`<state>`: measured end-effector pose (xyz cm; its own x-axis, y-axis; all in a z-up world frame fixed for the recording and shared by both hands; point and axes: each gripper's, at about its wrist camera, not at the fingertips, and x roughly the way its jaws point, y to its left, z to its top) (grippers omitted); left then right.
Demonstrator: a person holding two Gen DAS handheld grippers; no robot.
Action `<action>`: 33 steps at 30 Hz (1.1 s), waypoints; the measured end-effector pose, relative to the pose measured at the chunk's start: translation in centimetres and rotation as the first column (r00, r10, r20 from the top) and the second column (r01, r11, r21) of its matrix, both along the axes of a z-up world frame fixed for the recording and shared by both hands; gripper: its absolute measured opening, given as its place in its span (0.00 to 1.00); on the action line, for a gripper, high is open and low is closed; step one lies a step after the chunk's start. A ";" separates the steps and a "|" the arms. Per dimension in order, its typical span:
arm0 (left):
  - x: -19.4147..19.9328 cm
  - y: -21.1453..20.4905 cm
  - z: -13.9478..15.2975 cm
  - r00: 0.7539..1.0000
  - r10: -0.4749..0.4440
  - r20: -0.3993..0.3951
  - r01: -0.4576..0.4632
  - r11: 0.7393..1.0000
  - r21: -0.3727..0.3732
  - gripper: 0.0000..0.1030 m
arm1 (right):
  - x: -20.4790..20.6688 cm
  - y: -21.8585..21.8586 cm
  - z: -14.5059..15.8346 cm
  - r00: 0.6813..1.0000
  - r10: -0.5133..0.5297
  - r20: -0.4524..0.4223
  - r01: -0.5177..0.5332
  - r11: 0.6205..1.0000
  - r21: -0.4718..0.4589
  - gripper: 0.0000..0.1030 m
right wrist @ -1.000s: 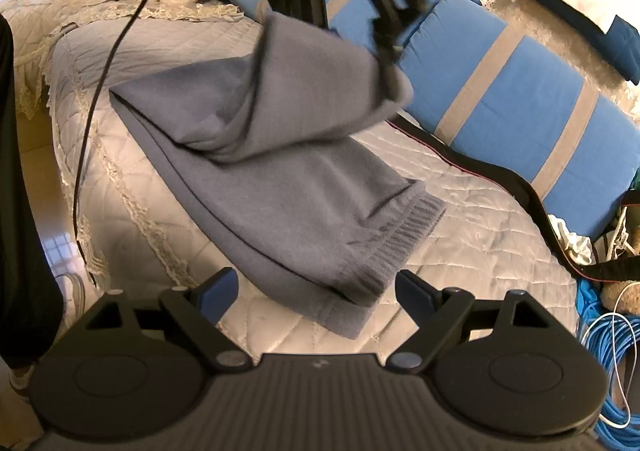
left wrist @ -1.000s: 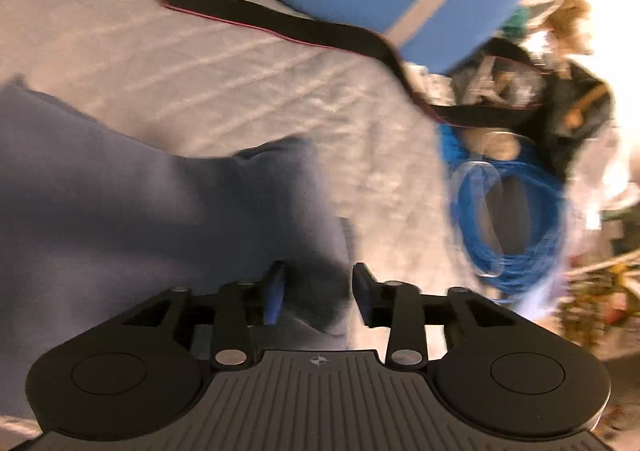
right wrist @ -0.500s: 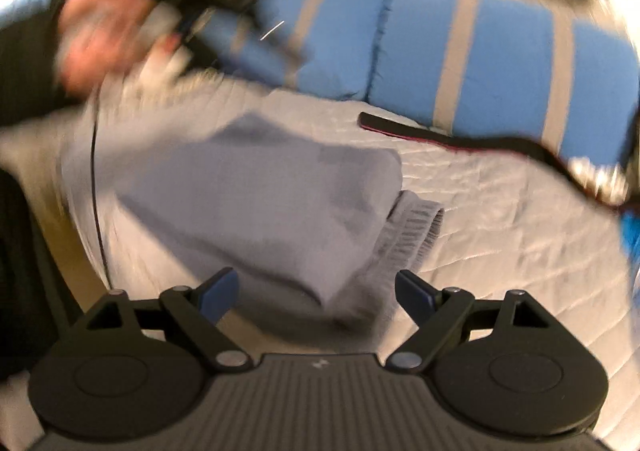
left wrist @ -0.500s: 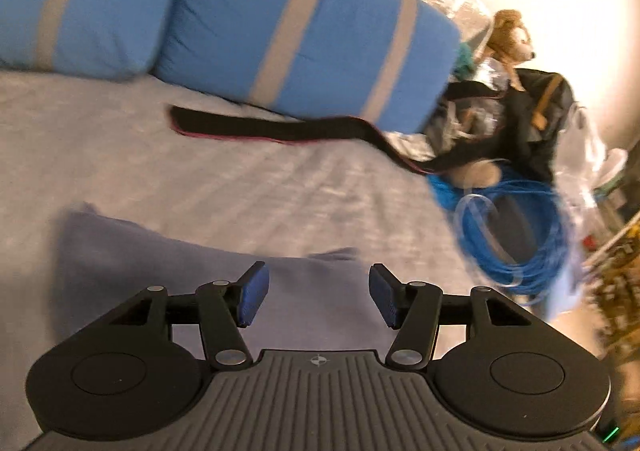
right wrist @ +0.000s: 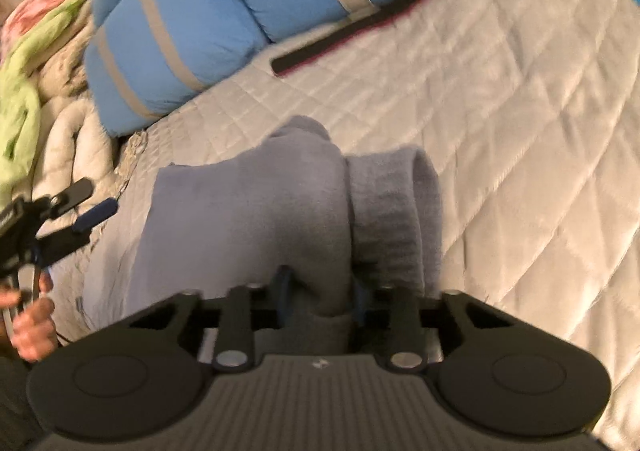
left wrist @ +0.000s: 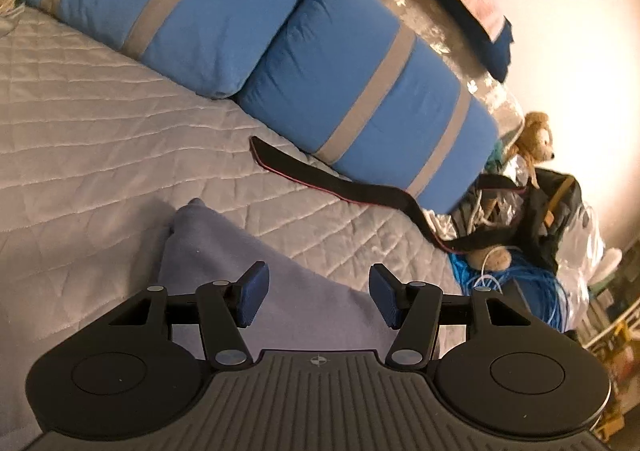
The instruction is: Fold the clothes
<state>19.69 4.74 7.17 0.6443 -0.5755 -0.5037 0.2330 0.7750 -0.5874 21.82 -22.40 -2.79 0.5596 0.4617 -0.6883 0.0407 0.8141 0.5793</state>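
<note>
Closest in, the right gripper is closing its jaws on a bunched fold of the soft grey knit garment, fabric pinched between the pads. The garment is lying on the pale quilted bedspread, its ribbed hem rolled up alongside. The left gripper is hovering over a corner of the garment, jaws spread and holding nothing. Further back, a black strap with red edging is trailing beside the blue cushions with grey stripes.
</note>
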 end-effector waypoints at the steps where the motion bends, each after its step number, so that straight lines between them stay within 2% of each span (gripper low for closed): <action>1: 0.1 0.0 0.0 1.000 0.003 -0.006 -0.003 1.000 -0.005 0.52 | 0.1 -0.2 -0.2 1.000 -0.015 -0.023 0.016 1.000 0.023 0.17; 3: 0.2 0.0 -0.1 1.000 0.004 -0.007 -0.004 1.000 -0.009 0.52 | -0.2 -0.7 0.0 0.998 -0.043 -0.051 0.047 0.996 0.076 0.11; 6: 0.3 0.0 -0.1 1.000 0.005 -0.010 -0.005 1.000 -0.015 0.52 | -1.1 -1.3 1.0 0.996 -0.066 -0.065 0.074 0.989 0.128 0.10; 12: 0.5 -0.1 -0.3 1.000 0.008 -0.014 -0.009 1.000 -0.027 0.52 | -2.4 -2.1 2.8 0.997 -0.073 -0.025 0.075 0.992 0.106 0.09; 19: 0.7 -0.1 -0.6 1.000 0.015 -0.023 -0.016 0.999 -0.032 0.52 | -3.4 -3.0 2.6 0.998 -0.068 -0.008 0.069 0.995 0.077 0.09; 20: 0.8 -0.1 -0.7 1.000 0.017 -0.025 -0.017 0.999 -0.030 0.52 | -3.5 -3.1 2.6 0.998 -0.062 -0.002 0.062 0.996 0.070 0.11; 21: 0.8 -0.1 -0.7 0.999 0.018 -0.027 -0.019 0.999 -0.028 0.52 | -3.6 -2.8 2.8 0.998 -0.054 0.018 0.053 0.998 0.034 0.18; 22: 0.9 -0.1 -0.8 0.999 0.020 -0.029 -0.021 0.999 -0.026 0.52 | -3.6 -2.6 2.9 0.998 -0.044 0.038 0.045 0.999 -0.003 0.21; 24: 0.9 -0.1 -0.9 0.999 0.021 -0.032 -0.021 1.000 -0.023 0.52 | -3.7 -2.2 3.6 0.993 -0.030 0.111 0.038 0.997 -0.073 0.53; 26: 1.0 0.0 -1.1 0.999 0.026 -0.038 -0.027 0.999 -0.020 0.52 | -3.7 -1.7 4.6 0.979 -0.014 0.204 0.043 0.989 -0.138 0.66; 30: 1.1 0.3 -1.5 0.998 0.037 -0.053 -0.038 0.999 -0.023 0.52 | -1.7 -1.1 4.9 0.968 -0.007 0.251 0.055 0.981 -0.186 0.67; 33: 1.2 0.6 -1.7 0.997 0.040 -0.060 -0.042 0.999 -0.028 0.52 | 0.0 -0.7 4.2 0.972 -0.010 0.237 0.057 0.980 -0.191 0.66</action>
